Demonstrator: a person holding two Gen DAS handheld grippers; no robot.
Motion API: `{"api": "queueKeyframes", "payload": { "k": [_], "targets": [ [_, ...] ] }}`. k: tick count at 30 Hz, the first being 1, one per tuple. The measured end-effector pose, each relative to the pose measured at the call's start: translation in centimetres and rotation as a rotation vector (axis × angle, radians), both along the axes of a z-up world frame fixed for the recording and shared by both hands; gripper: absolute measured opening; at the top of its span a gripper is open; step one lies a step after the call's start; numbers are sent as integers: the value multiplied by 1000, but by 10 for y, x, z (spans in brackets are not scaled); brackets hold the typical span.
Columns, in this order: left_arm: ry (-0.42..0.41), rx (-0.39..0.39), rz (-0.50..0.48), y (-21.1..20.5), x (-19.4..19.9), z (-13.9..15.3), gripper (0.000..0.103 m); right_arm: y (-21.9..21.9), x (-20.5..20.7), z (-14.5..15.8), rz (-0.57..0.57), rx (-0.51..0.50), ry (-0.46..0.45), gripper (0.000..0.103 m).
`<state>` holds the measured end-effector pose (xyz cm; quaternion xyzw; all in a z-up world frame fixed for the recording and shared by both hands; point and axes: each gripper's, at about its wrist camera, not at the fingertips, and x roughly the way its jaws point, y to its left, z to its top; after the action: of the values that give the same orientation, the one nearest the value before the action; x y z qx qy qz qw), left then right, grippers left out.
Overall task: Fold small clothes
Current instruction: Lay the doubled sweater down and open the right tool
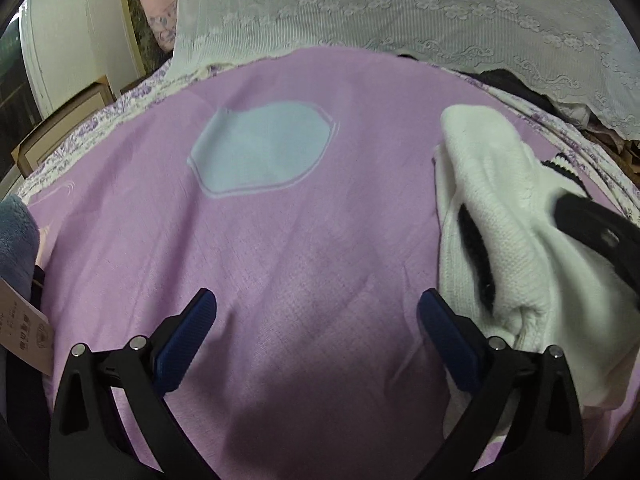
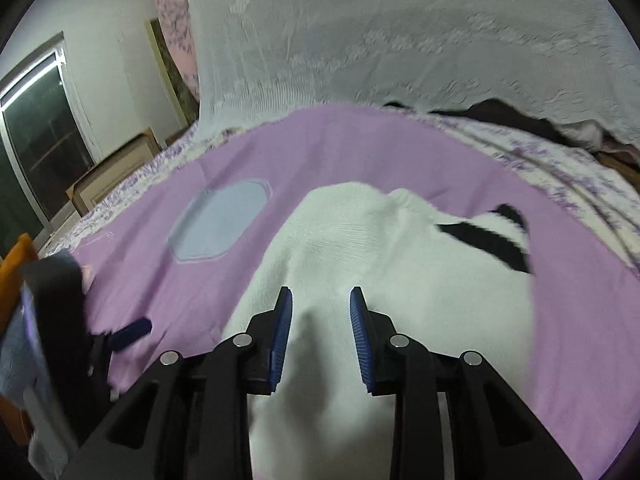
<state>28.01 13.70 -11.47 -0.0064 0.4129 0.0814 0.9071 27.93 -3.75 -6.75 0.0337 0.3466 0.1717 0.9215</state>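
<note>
On the purple woven bedspread, the white knitted garment with black trim lies bunched at the right side of the left wrist view, its long axis running roughly away from the cameras toward the white lace cover at the far end.

Right gripper sits directly over the garment: knit fills the gap between its blue pads, jaws narrow. Can't tell from the frames whether the pads actually pinch the cloth or just straddle it.

Left gripper is wide open over bare bedspread, nothing between the jaws. Garment's near edge lies just beside its right-hand finger, so the whole piece is off to its right.

Key relation: right hand is on the garment, left is beside it. My read: left needs to shift right to take the near edge before any fold. Pale blue patch is mid-bedspread, well clear.
</note>
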Motion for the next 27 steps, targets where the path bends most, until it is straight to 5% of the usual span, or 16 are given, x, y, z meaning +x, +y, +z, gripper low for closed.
{"api": "queueKeyframes", "payload": {
  "k": [11,27],
  "targets": [
    [-196,85,-73,-25,-28,28,99,-38,-47,-21,-11,-46,-28,43],
    [-129,117,-97,-30,-20,13,99,-43,-61,-33,10,3,-75,54]
  ]
}}
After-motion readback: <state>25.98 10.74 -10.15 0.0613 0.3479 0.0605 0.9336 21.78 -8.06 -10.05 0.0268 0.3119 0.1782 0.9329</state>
